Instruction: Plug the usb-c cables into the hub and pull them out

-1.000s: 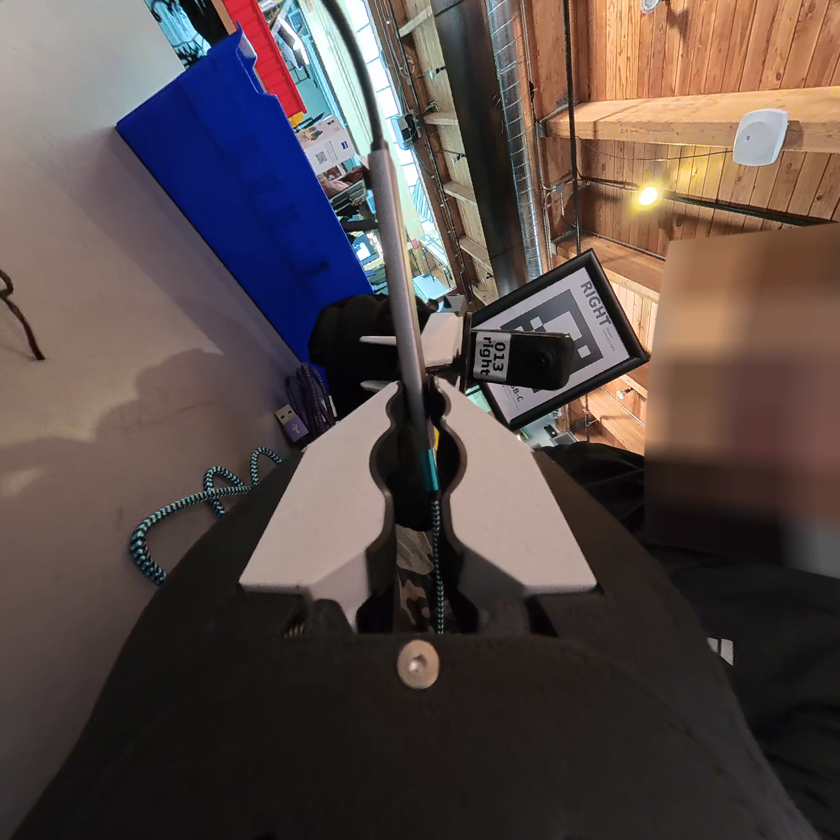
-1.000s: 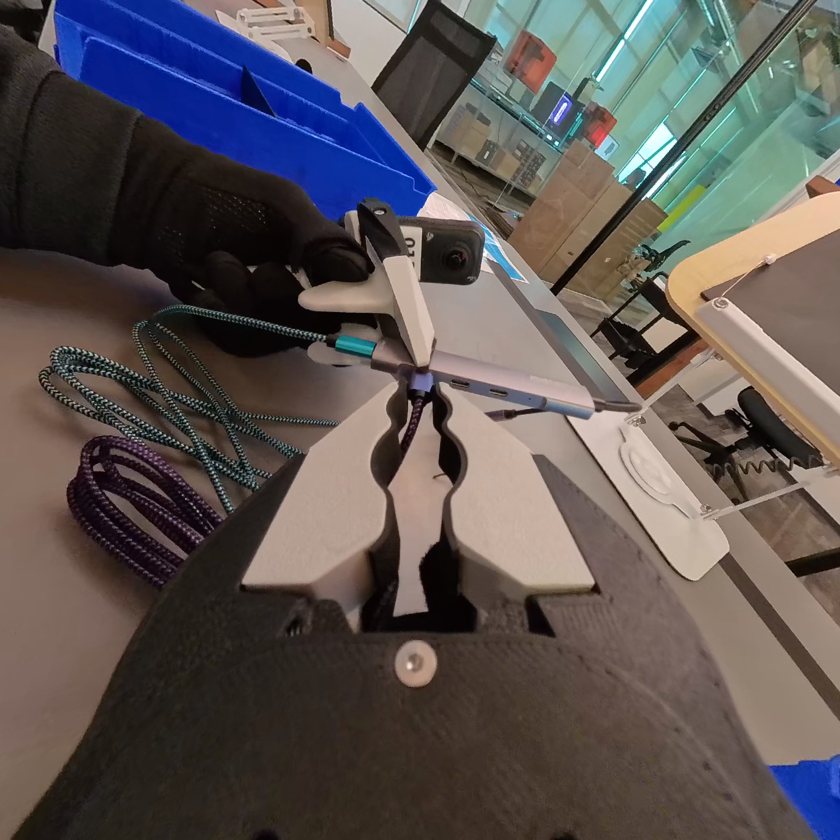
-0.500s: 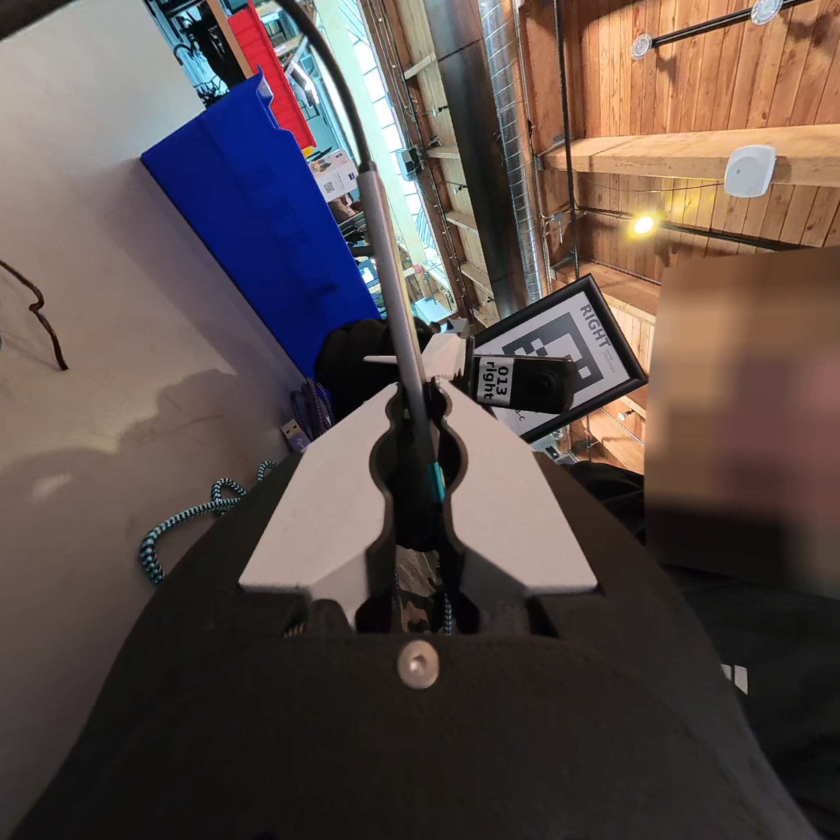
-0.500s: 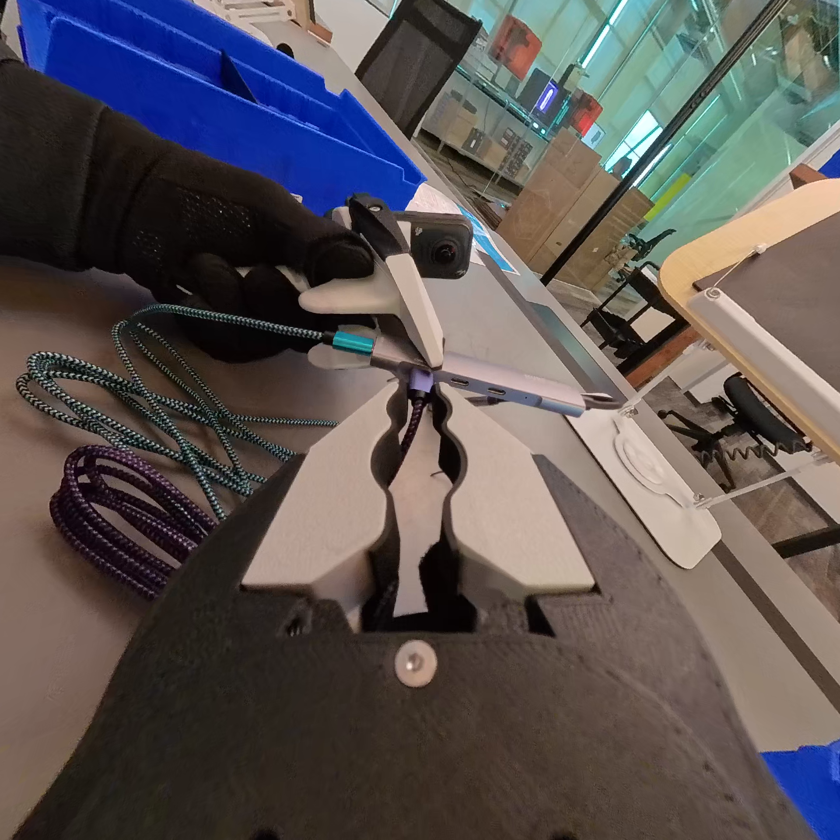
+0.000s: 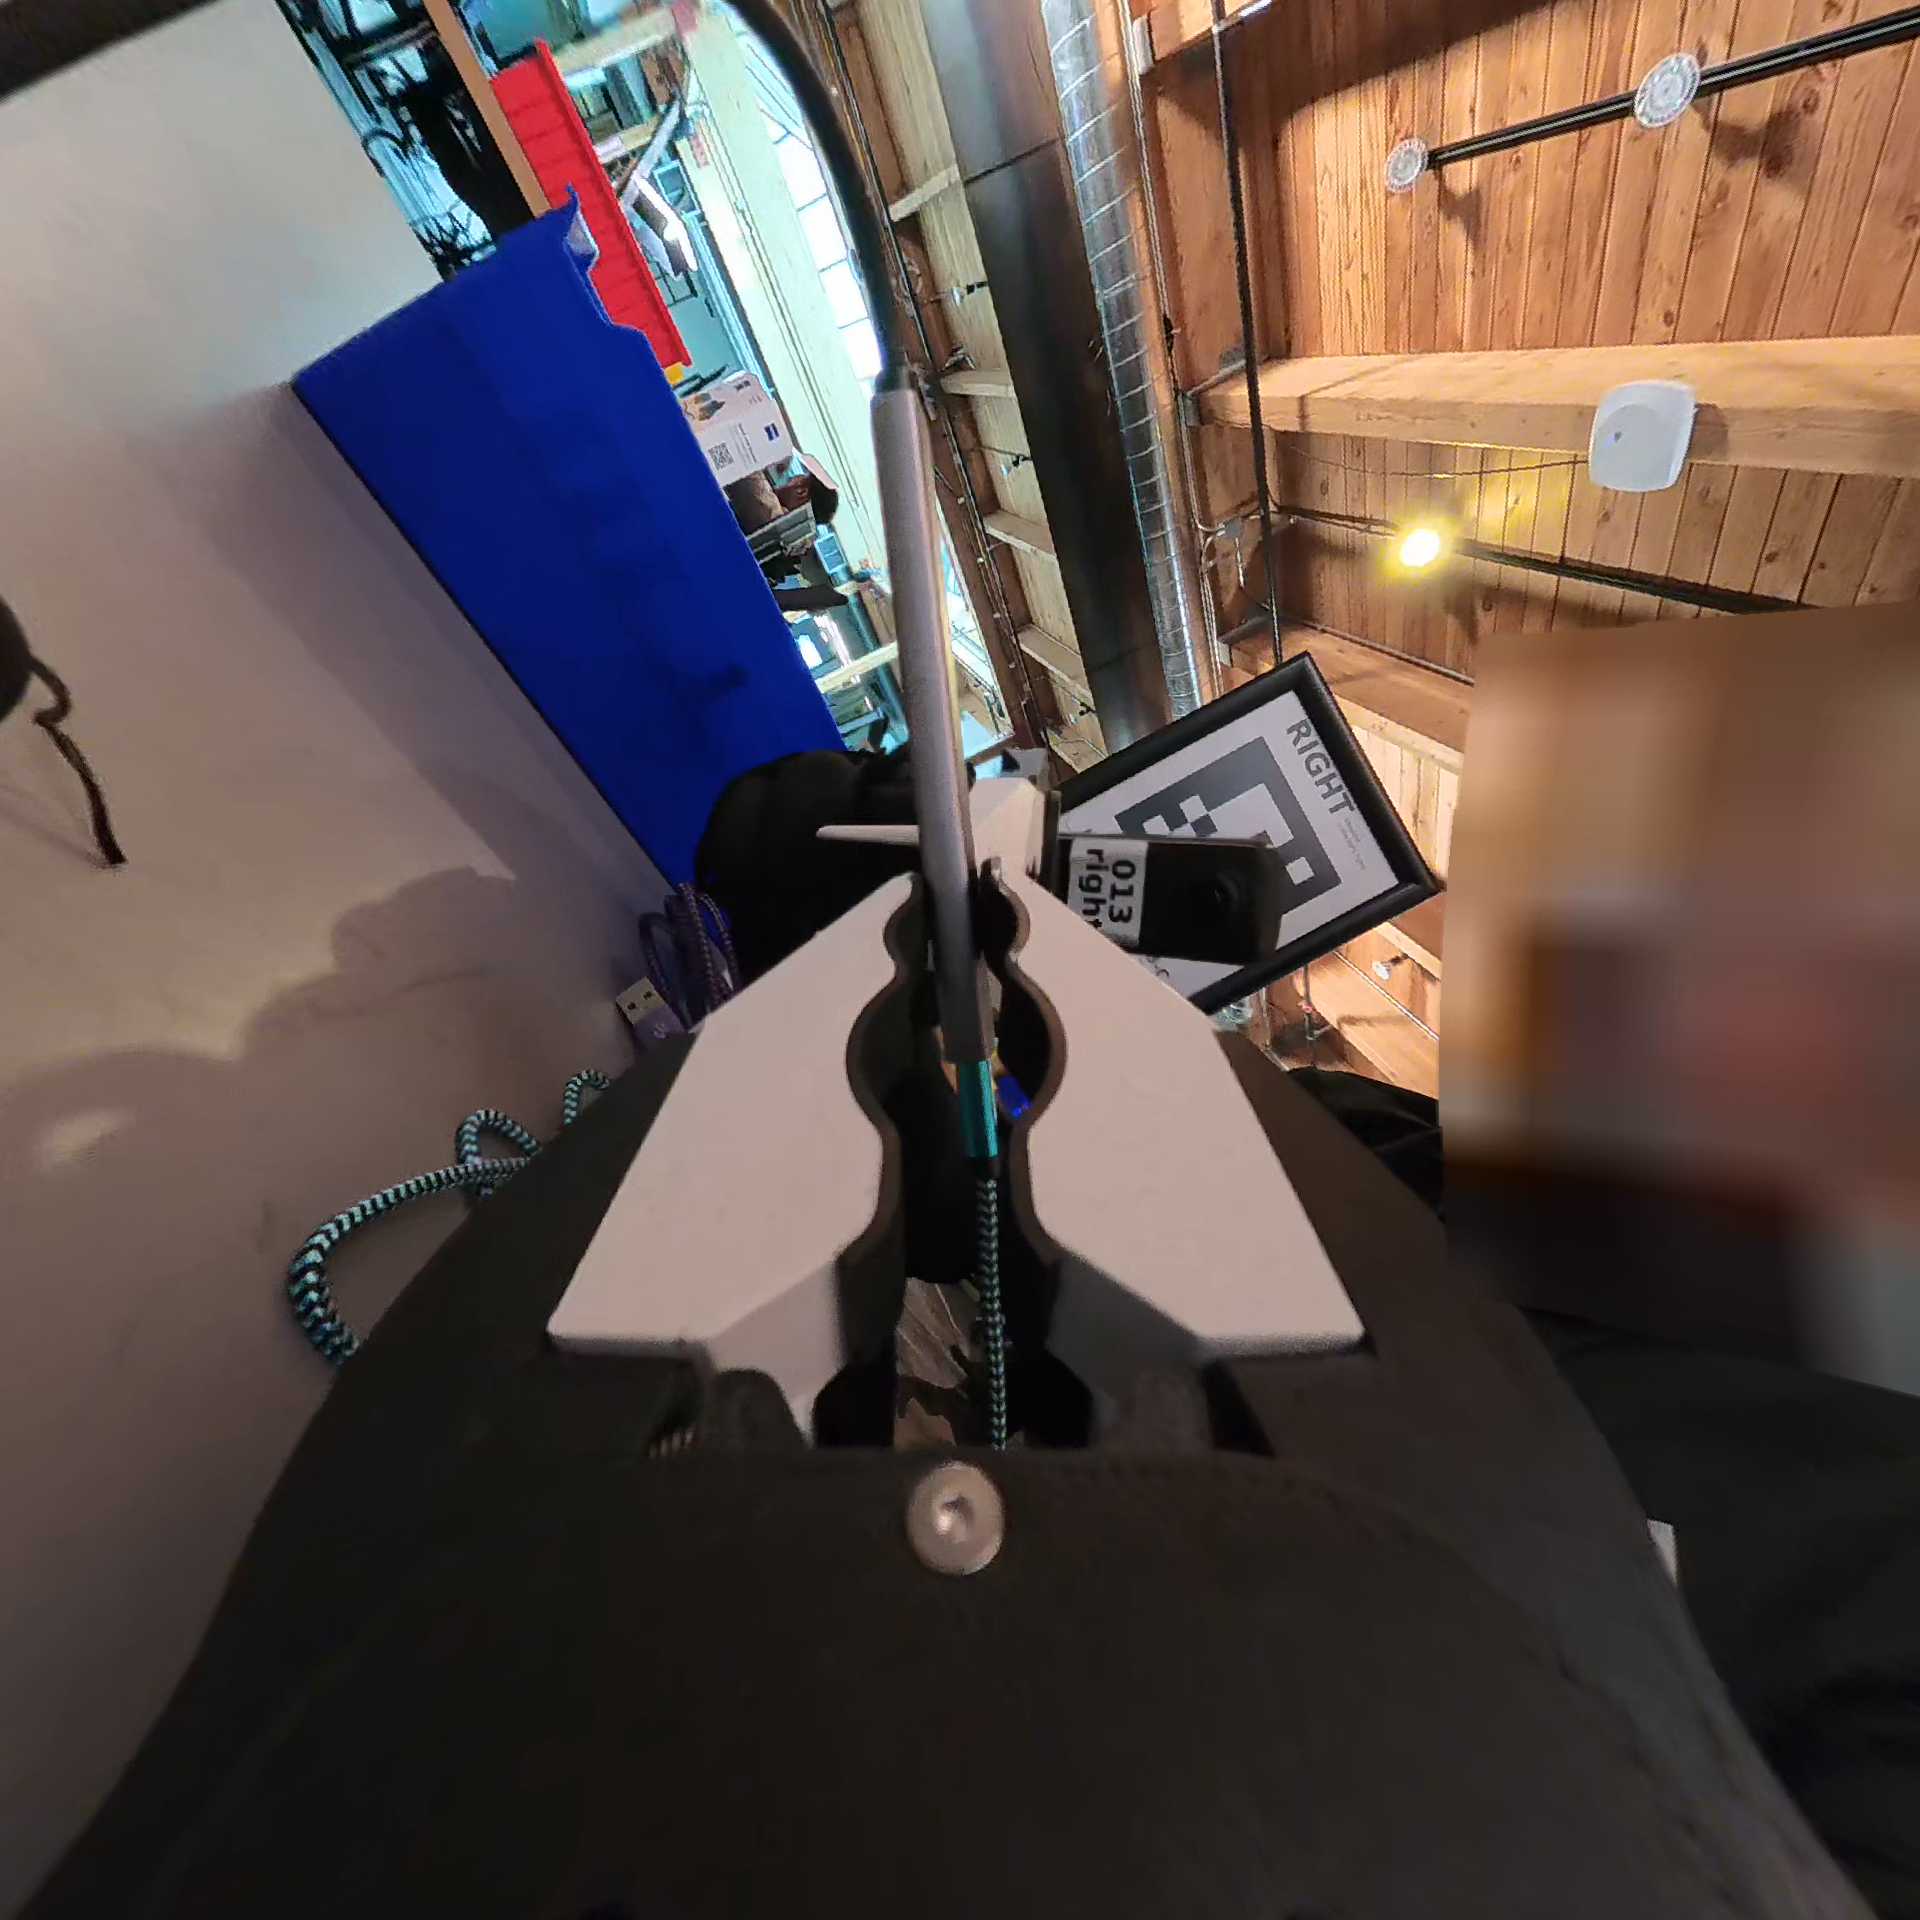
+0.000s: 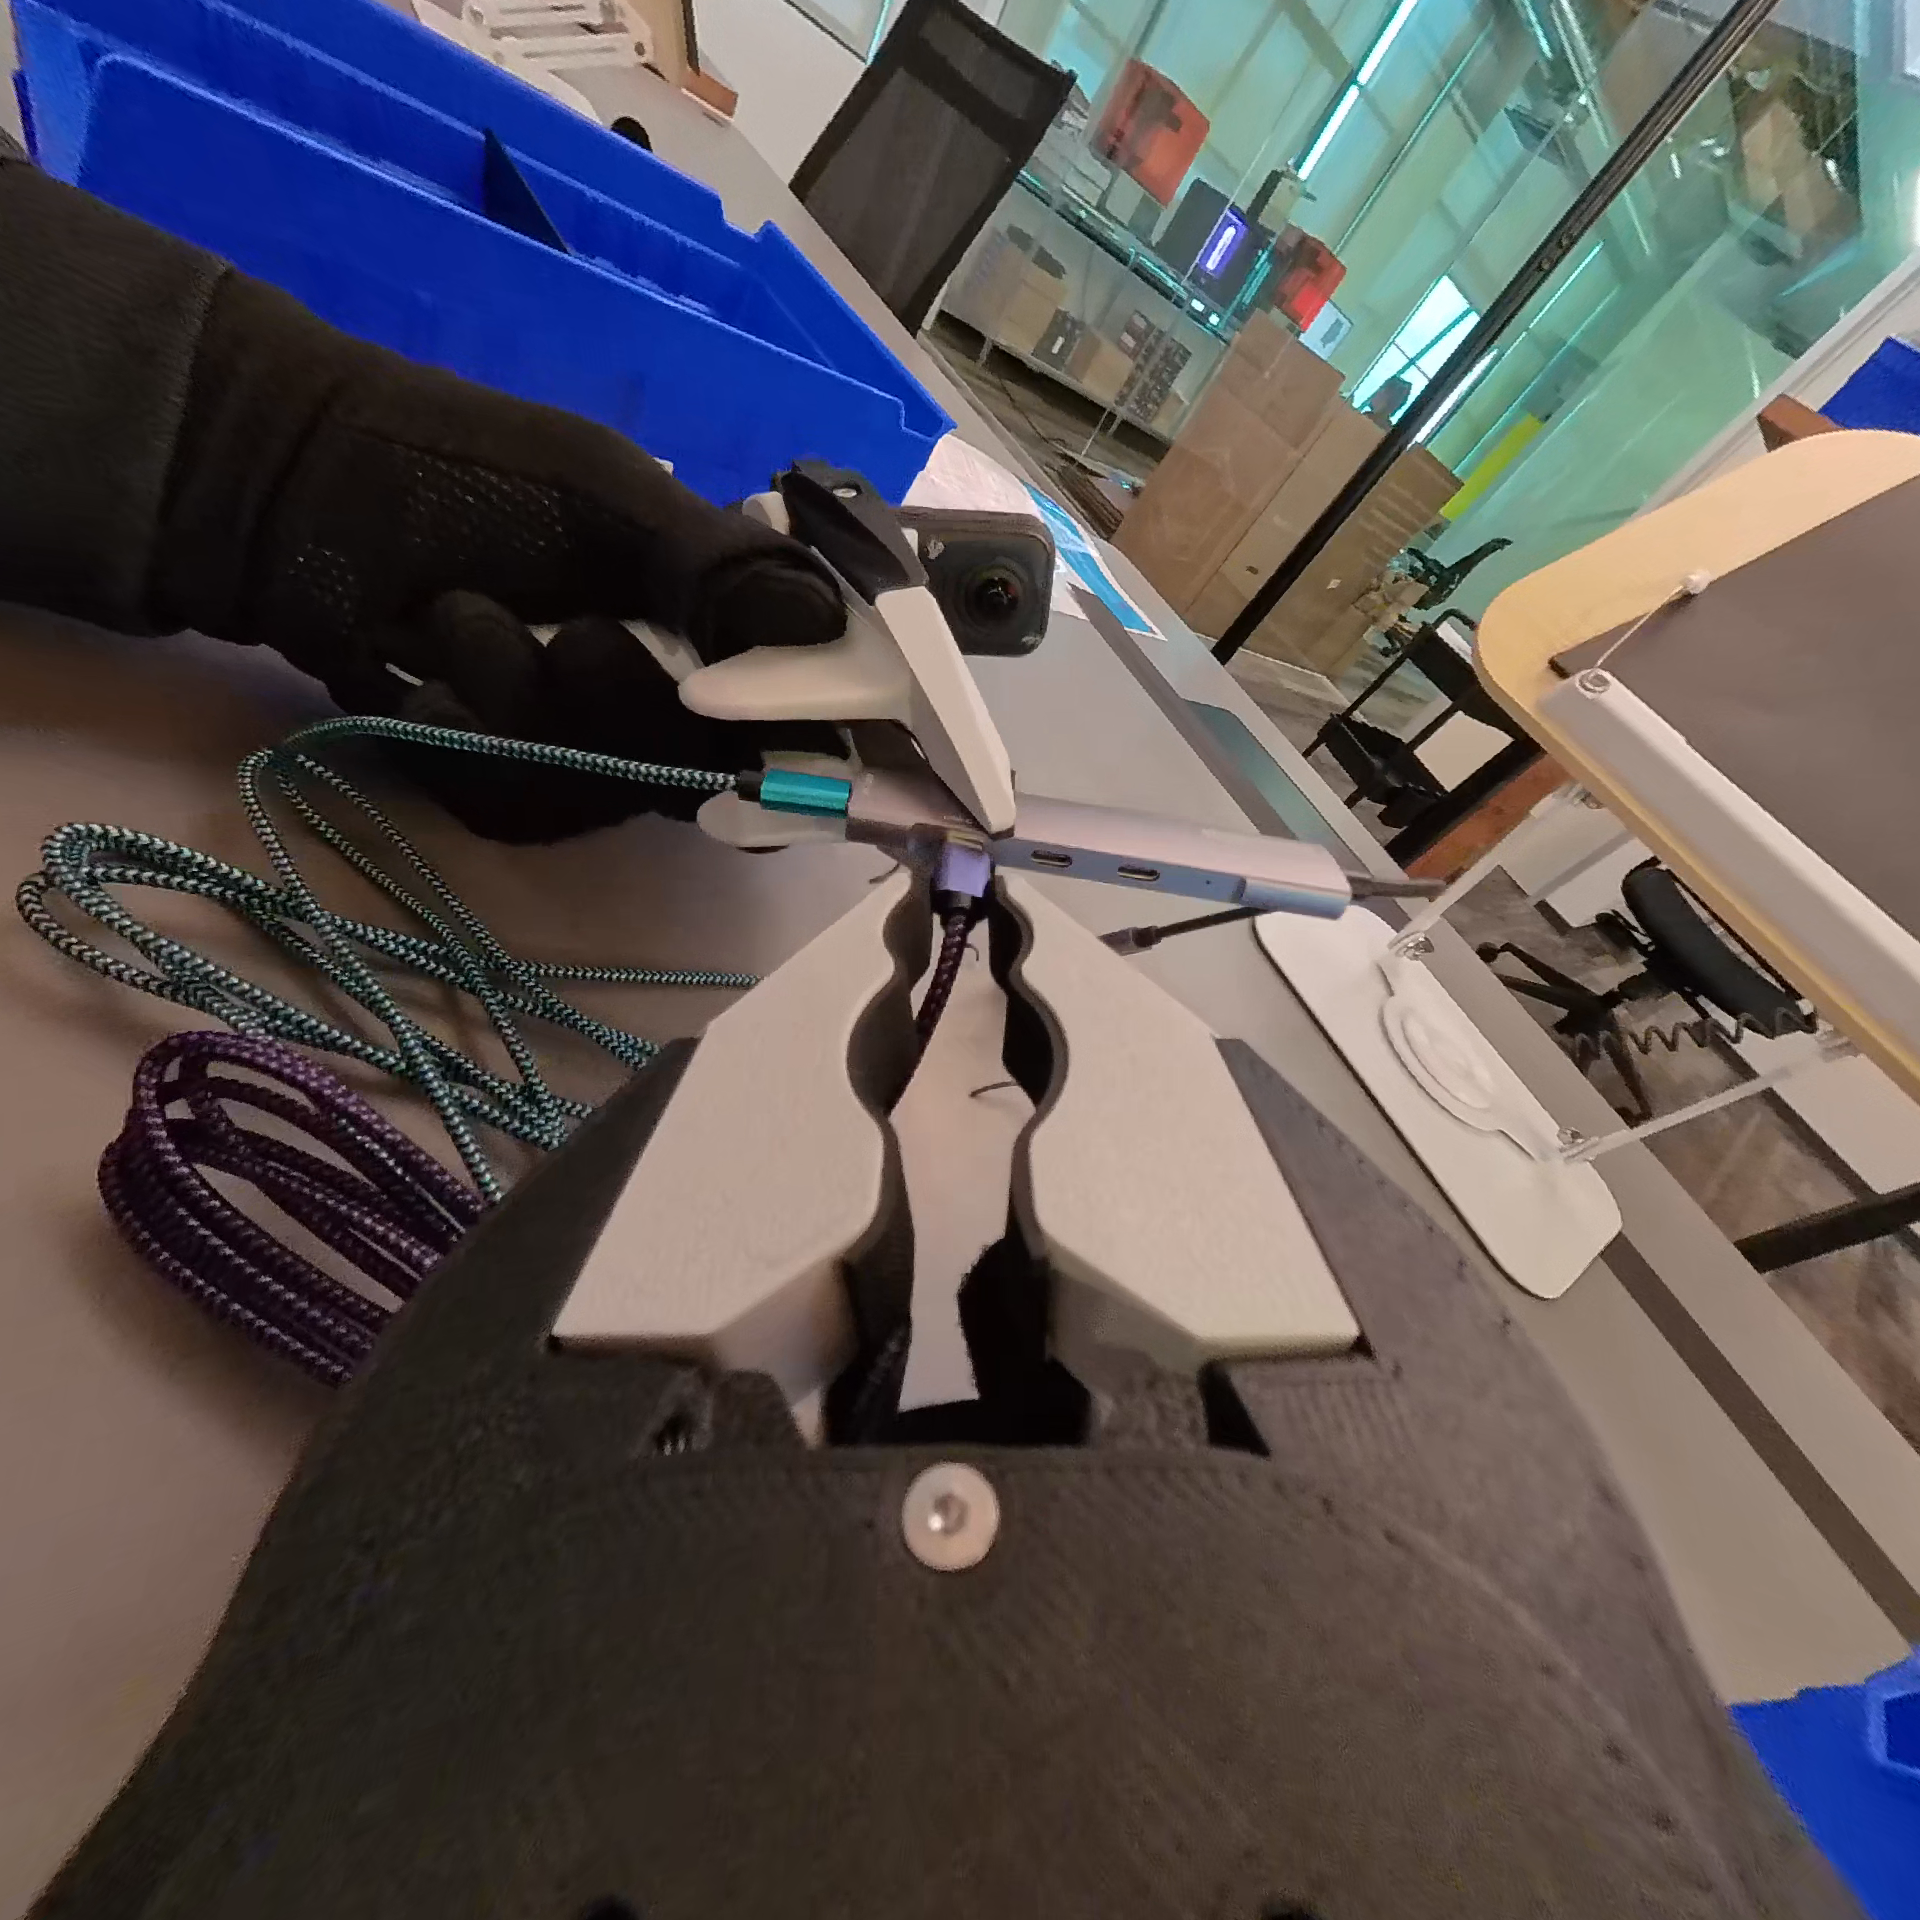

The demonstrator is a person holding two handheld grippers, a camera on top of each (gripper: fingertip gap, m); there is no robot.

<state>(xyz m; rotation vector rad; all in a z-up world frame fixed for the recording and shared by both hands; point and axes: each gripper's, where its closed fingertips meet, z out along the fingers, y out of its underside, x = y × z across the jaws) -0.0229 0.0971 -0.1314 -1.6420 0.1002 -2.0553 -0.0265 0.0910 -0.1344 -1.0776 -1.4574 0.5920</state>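
We judge the grey USB-C hub (image 6: 1164,862) light, rigid and slick; best taken across its flat faces. The braided cables are limp, so grip the metal plug shells. Our left gripper (image 6: 883,790) clamps the hub near its teal-plug (image 6: 805,792) end, off the table (image 6: 156,1455). Our right gripper (image 6: 951,894) pinches narrowly on the purple plug (image 6: 961,868), touching the hub's side.

Left tool (image 5: 951,914) clamped shut in a gloved hand (image 6: 499,582), right tool (image 6: 951,904) pinched shut, tips meeting
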